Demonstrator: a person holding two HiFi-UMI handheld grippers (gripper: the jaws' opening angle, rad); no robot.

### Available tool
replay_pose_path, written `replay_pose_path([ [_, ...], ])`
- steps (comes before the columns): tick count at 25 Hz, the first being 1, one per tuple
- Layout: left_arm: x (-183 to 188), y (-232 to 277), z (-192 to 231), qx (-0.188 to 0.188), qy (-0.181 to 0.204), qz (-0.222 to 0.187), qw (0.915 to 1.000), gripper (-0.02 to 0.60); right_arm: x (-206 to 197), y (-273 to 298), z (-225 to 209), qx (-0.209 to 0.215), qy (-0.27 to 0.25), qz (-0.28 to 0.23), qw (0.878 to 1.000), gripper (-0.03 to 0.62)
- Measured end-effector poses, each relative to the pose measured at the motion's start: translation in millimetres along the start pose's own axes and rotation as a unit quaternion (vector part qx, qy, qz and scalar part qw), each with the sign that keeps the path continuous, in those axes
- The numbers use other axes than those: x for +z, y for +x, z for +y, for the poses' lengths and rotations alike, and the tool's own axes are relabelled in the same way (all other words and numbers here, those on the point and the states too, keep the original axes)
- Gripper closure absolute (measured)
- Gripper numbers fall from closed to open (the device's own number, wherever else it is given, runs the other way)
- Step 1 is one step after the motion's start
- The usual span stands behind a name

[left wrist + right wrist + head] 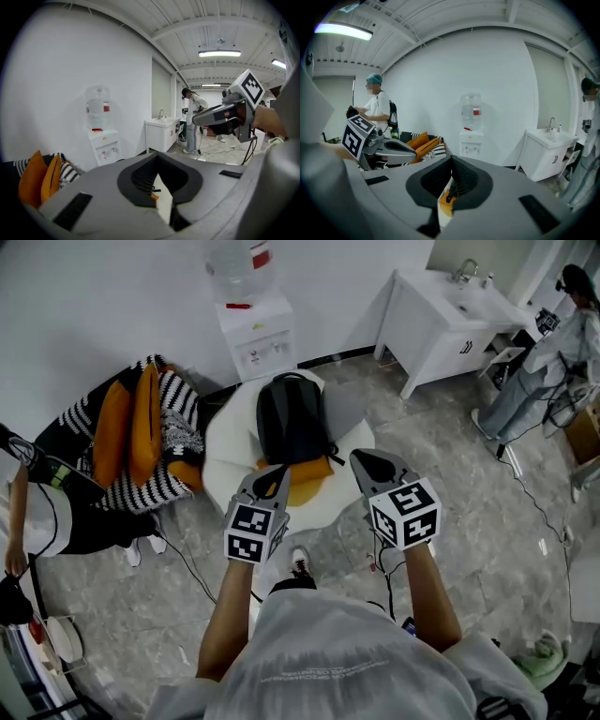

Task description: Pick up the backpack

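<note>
A black backpack (292, 418) lies on a white round seat (225, 442), its lower end resting on an orange cushion (309, 479). Both grippers hover side by side just short of the seat's near edge, pointing at the pack. My left gripper (274, 472) is shut and empty, just in front of the cushion. My right gripper (362, 459) is also shut and empty, beside the pack's lower right corner. In the left gripper view the shut jaws (158, 157) hide the pack, and the same holds in the right gripper view (451, 161); only slivers of white and orange show through.
A water dispenser (255, 329) stands against the wall behind the seat. A white sink cabinet (441, 320) is at the back right. Striped and orange cushions (141, 432) lie to the left. People stand at the far right (553, 362) and left (56, 512). Cables (534, 502) cross the floor.
</note>
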State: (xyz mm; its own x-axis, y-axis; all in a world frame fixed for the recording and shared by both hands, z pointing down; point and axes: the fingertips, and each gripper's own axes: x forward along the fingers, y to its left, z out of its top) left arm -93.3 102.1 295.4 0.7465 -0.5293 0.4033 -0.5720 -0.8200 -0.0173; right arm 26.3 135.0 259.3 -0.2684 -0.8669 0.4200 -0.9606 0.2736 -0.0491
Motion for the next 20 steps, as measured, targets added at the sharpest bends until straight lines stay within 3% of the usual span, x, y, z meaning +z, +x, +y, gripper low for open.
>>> replay_pose_path([
  [20,-7,43,91,-0.023,-0.023,0.01,0.9994,0.577,15,86,-7,-0.027,0.018,0.037,0.999,0.592],
])
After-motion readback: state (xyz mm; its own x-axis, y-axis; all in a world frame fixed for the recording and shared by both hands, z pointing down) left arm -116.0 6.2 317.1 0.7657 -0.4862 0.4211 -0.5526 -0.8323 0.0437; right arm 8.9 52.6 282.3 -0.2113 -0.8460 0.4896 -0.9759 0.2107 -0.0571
